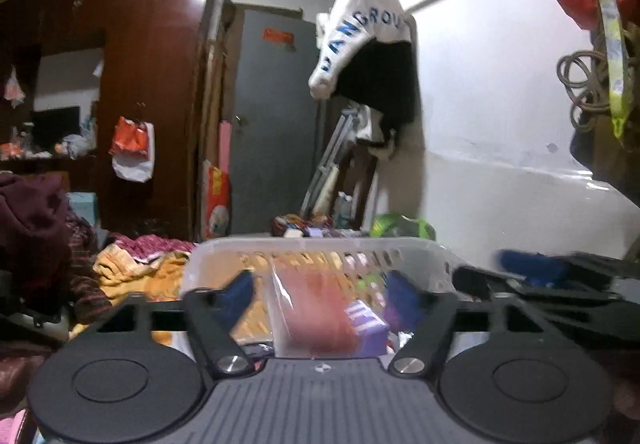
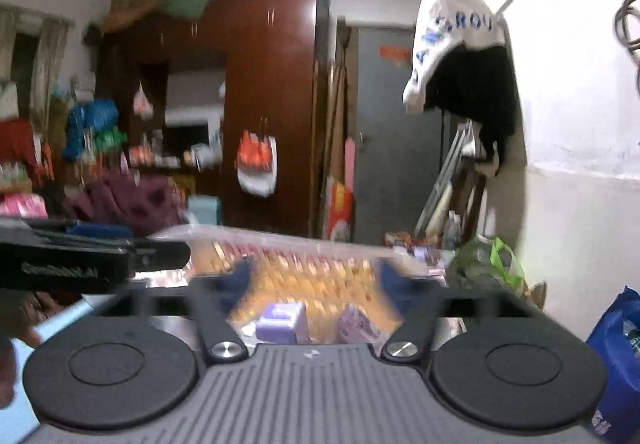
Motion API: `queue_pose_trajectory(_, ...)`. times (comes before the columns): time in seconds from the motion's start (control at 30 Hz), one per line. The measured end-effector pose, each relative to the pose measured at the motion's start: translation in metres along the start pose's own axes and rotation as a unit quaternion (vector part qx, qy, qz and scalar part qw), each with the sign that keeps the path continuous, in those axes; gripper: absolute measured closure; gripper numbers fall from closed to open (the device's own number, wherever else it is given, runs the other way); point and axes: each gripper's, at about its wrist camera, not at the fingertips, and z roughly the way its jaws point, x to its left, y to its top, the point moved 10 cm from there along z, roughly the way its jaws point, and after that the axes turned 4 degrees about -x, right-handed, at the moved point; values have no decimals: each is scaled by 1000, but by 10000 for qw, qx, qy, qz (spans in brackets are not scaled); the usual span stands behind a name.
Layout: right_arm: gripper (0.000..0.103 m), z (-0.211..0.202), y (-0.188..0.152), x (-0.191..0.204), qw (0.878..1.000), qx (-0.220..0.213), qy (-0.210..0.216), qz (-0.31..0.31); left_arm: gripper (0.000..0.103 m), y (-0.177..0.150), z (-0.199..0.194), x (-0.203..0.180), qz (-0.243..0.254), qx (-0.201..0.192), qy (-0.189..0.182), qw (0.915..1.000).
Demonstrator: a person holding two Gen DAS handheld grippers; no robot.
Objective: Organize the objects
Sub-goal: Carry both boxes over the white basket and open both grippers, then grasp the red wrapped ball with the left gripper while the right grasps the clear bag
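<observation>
With the left gripper and right gripper both spread and empty, packets are being collected inside the white basket; surrounding clutter is awaiting sorting.

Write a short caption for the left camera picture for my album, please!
Open left tool hovering over a white slotted plastic basket holding a clear bag of something red and a purple box.

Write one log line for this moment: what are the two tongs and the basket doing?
left tongs: open, empty | right tongs: open, empty | white basket: in front, holds purple packs and clear bag
</observation>
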Motion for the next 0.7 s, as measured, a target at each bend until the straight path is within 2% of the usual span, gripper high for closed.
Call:
queue_pose_trajectory(0.03,0,-13,3,-1,9997,-224,2,1,18,2,-7,2,-30,-127,-6,9999)
queue_pose_trajectory(0.1,0,-37,8,-6,9982,-576,-165,-105,18,2,-27,8,-164,-345,-146,9992)
queue_pose_trajectory(0.17,0,-59,-3,-14,9966,-687,-403,-198,18,-5,-52,13,-243,-404,-313,9984)
queue_pose_trajectory(0.2,0,-66,-11,-18,9965,-732,-394,-111,16,-11,-64,16,-191,-420,-344,9983)
queue_pose_trajectory(0.27,0,-69,-35,-24,9988,-360,-217,248,14,-27,-81,24,-50,-347,-230,9991)
queue_pose_trajectory(0.3,0,-66,-53,-25,9993,69,-55,352,14,-38,-89,30,23,-232,-120,9997)
queue_pose_trajectory(0.37,0,-53,-78,-26,9965,675,185,465,14,-56,-97,40,29,-38,-53,10000)
queue_pose_trajectory(0.43,0,-45,-97,-27,9921,1132,251,469,14,-70,-99,49,-68,151,-55,9998)
queue_pose_trajectory(0.53,0,-29,-110,-33,9878,1462,83,538,14,-85,-97,58,-10,362,0,9993)
queue_pose_trajectory(0.63,0,-22,-121,-27,9823,1826,35,417,14,-99,-86,65,40,699,213,9973)
queue_pose_trajectory(0.7,0,-22,-122,-24,9827,1809,-72,389,14,-106,-80,67,89,859,309,9958)
